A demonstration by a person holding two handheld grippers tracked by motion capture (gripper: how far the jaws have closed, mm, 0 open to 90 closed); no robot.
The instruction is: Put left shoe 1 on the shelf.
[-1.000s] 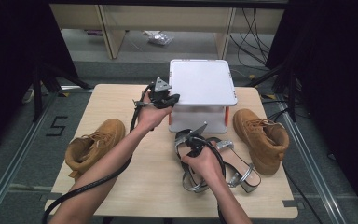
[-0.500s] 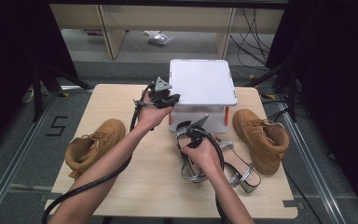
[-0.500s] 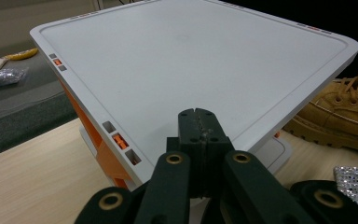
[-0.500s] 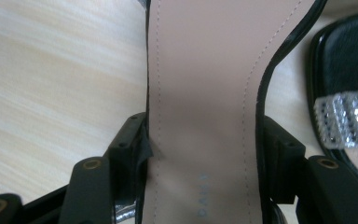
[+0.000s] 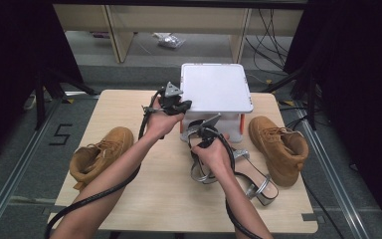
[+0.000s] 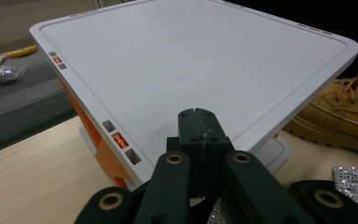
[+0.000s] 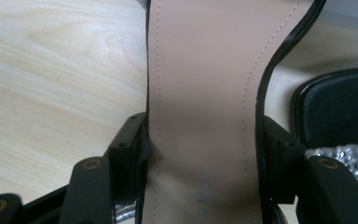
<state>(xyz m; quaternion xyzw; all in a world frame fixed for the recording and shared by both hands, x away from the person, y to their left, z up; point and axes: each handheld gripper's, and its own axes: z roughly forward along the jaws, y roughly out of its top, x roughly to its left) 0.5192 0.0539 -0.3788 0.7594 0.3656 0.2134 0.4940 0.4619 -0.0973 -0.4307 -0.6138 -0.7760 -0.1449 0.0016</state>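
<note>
A: What do you see from the high view?

B: I see a wooden table [image 5: 169, 189] with a white box [image 5: 215, 88] at its far edge. The left gripper [image 5: 175, 104] is just beside the near left corner of the box lid. The right gripper [image 5: 205, 133] is in front of the box, over a silver sandal [image 5: 214, 169]. A second sandal [image 5: 256, 181] lies touching it on the right side. One tan boot [image 5: 99, 155] is at the left of the table, another tan boot [image 5: 279, 147] at the right, well apart from each other.

A: And the left gripper view?

B: Here I look along the left gripper [image 6: 199, 122]. Its two black jaws are pressed together and nothing is between them. The tips are over the near edge of the white lid [image 6: 196, 60]. Orange parts [image 6: 93, 135] show under the lid. The right tan boot [image 6: 349, 112] is behind the box corner.

A: The right gripper view, please.

B: The right gripper [image 7: 205, 154] is clamped on the sandal: one jaw touches each side of the beige insole [image 7: 200, 93], which fills the gap between them. The jaws stand wide because the sole is wide. The table wood [image 7: 51, 70] is at the left, and at the right I see a black piece [image 7: 335, 107] with a glittering strap [image 7: 345, 156] below it. Whether the sandal is lifted from the table, I cannot tell.
</note>
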